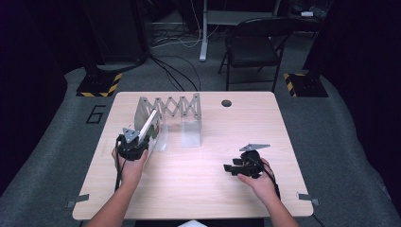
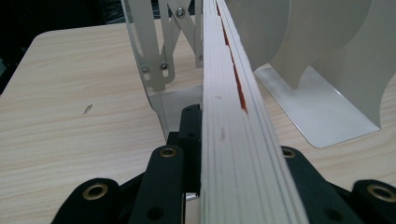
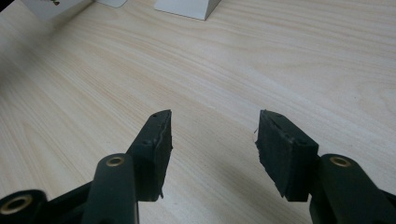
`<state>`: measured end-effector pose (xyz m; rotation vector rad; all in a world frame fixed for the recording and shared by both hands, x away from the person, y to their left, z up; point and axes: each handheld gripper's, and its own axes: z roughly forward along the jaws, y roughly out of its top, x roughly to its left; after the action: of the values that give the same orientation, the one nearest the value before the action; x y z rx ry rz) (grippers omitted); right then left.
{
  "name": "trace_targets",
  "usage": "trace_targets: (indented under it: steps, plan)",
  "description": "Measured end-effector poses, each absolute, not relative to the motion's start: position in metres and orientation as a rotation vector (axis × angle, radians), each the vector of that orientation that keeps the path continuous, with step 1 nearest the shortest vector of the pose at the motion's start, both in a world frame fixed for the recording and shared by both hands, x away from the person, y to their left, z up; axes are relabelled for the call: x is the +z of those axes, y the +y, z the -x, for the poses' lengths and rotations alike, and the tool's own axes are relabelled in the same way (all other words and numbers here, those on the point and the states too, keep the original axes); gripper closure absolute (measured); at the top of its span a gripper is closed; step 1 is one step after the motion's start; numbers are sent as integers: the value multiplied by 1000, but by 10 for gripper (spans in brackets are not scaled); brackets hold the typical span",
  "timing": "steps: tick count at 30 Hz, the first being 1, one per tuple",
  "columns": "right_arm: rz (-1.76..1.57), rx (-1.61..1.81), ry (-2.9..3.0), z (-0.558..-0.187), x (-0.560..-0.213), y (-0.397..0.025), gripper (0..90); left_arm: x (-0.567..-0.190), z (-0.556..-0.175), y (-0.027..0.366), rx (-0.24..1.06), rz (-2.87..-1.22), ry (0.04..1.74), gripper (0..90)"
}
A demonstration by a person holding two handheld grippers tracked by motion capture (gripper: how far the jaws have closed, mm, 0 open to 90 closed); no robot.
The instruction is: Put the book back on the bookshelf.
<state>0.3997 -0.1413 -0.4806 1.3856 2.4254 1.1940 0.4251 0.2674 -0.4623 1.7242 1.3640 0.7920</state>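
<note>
The left tongs (image 1: pixel 134 142) are clamped on a thin white book (image 1: pixel 147 124), gripping its lower edge; in the left gripper view the black jaws close on either side of the book's page edge (image 2: pixel 233 140), which runs up and away from the camera with a red streak showing along it. The book is held tilted, leaning into the expanding white metal book rack (image 1: pixel 175 108), at the rack's left end, between the outermost upright divider and the next one. In the left gripper view, the rack's scissor-link lattice (image 2: pixel 156 60) stands just left of the book and a curved divider with its flat base plate (image 2: pixel 317 112) stands just right of it; whether the book touches either divider cannot be told. The rack sits on the light wood worktop (image 1: pixel 198 175), toward its far edge, with a small round hole (image 1: pixel 226 103) in the worktop just right of the rack. The right tongs (image 1: pixel 235 168) rest low over the worktop, well apart from the rack on its near right side, pointing left. In the right gripper view their jaws stand apart, with nothing between them but bare worktop (image 3: pixel 215 84).
</note>
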Motion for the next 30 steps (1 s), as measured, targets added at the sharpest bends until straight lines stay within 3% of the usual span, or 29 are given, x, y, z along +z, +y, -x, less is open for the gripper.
trace_targets:
  steps: [30]
  plan:
    - [-1452, 1175, 2376, -389, -483, -159, 449, -460, -441, 252, 878, -1748, 1325, 688]
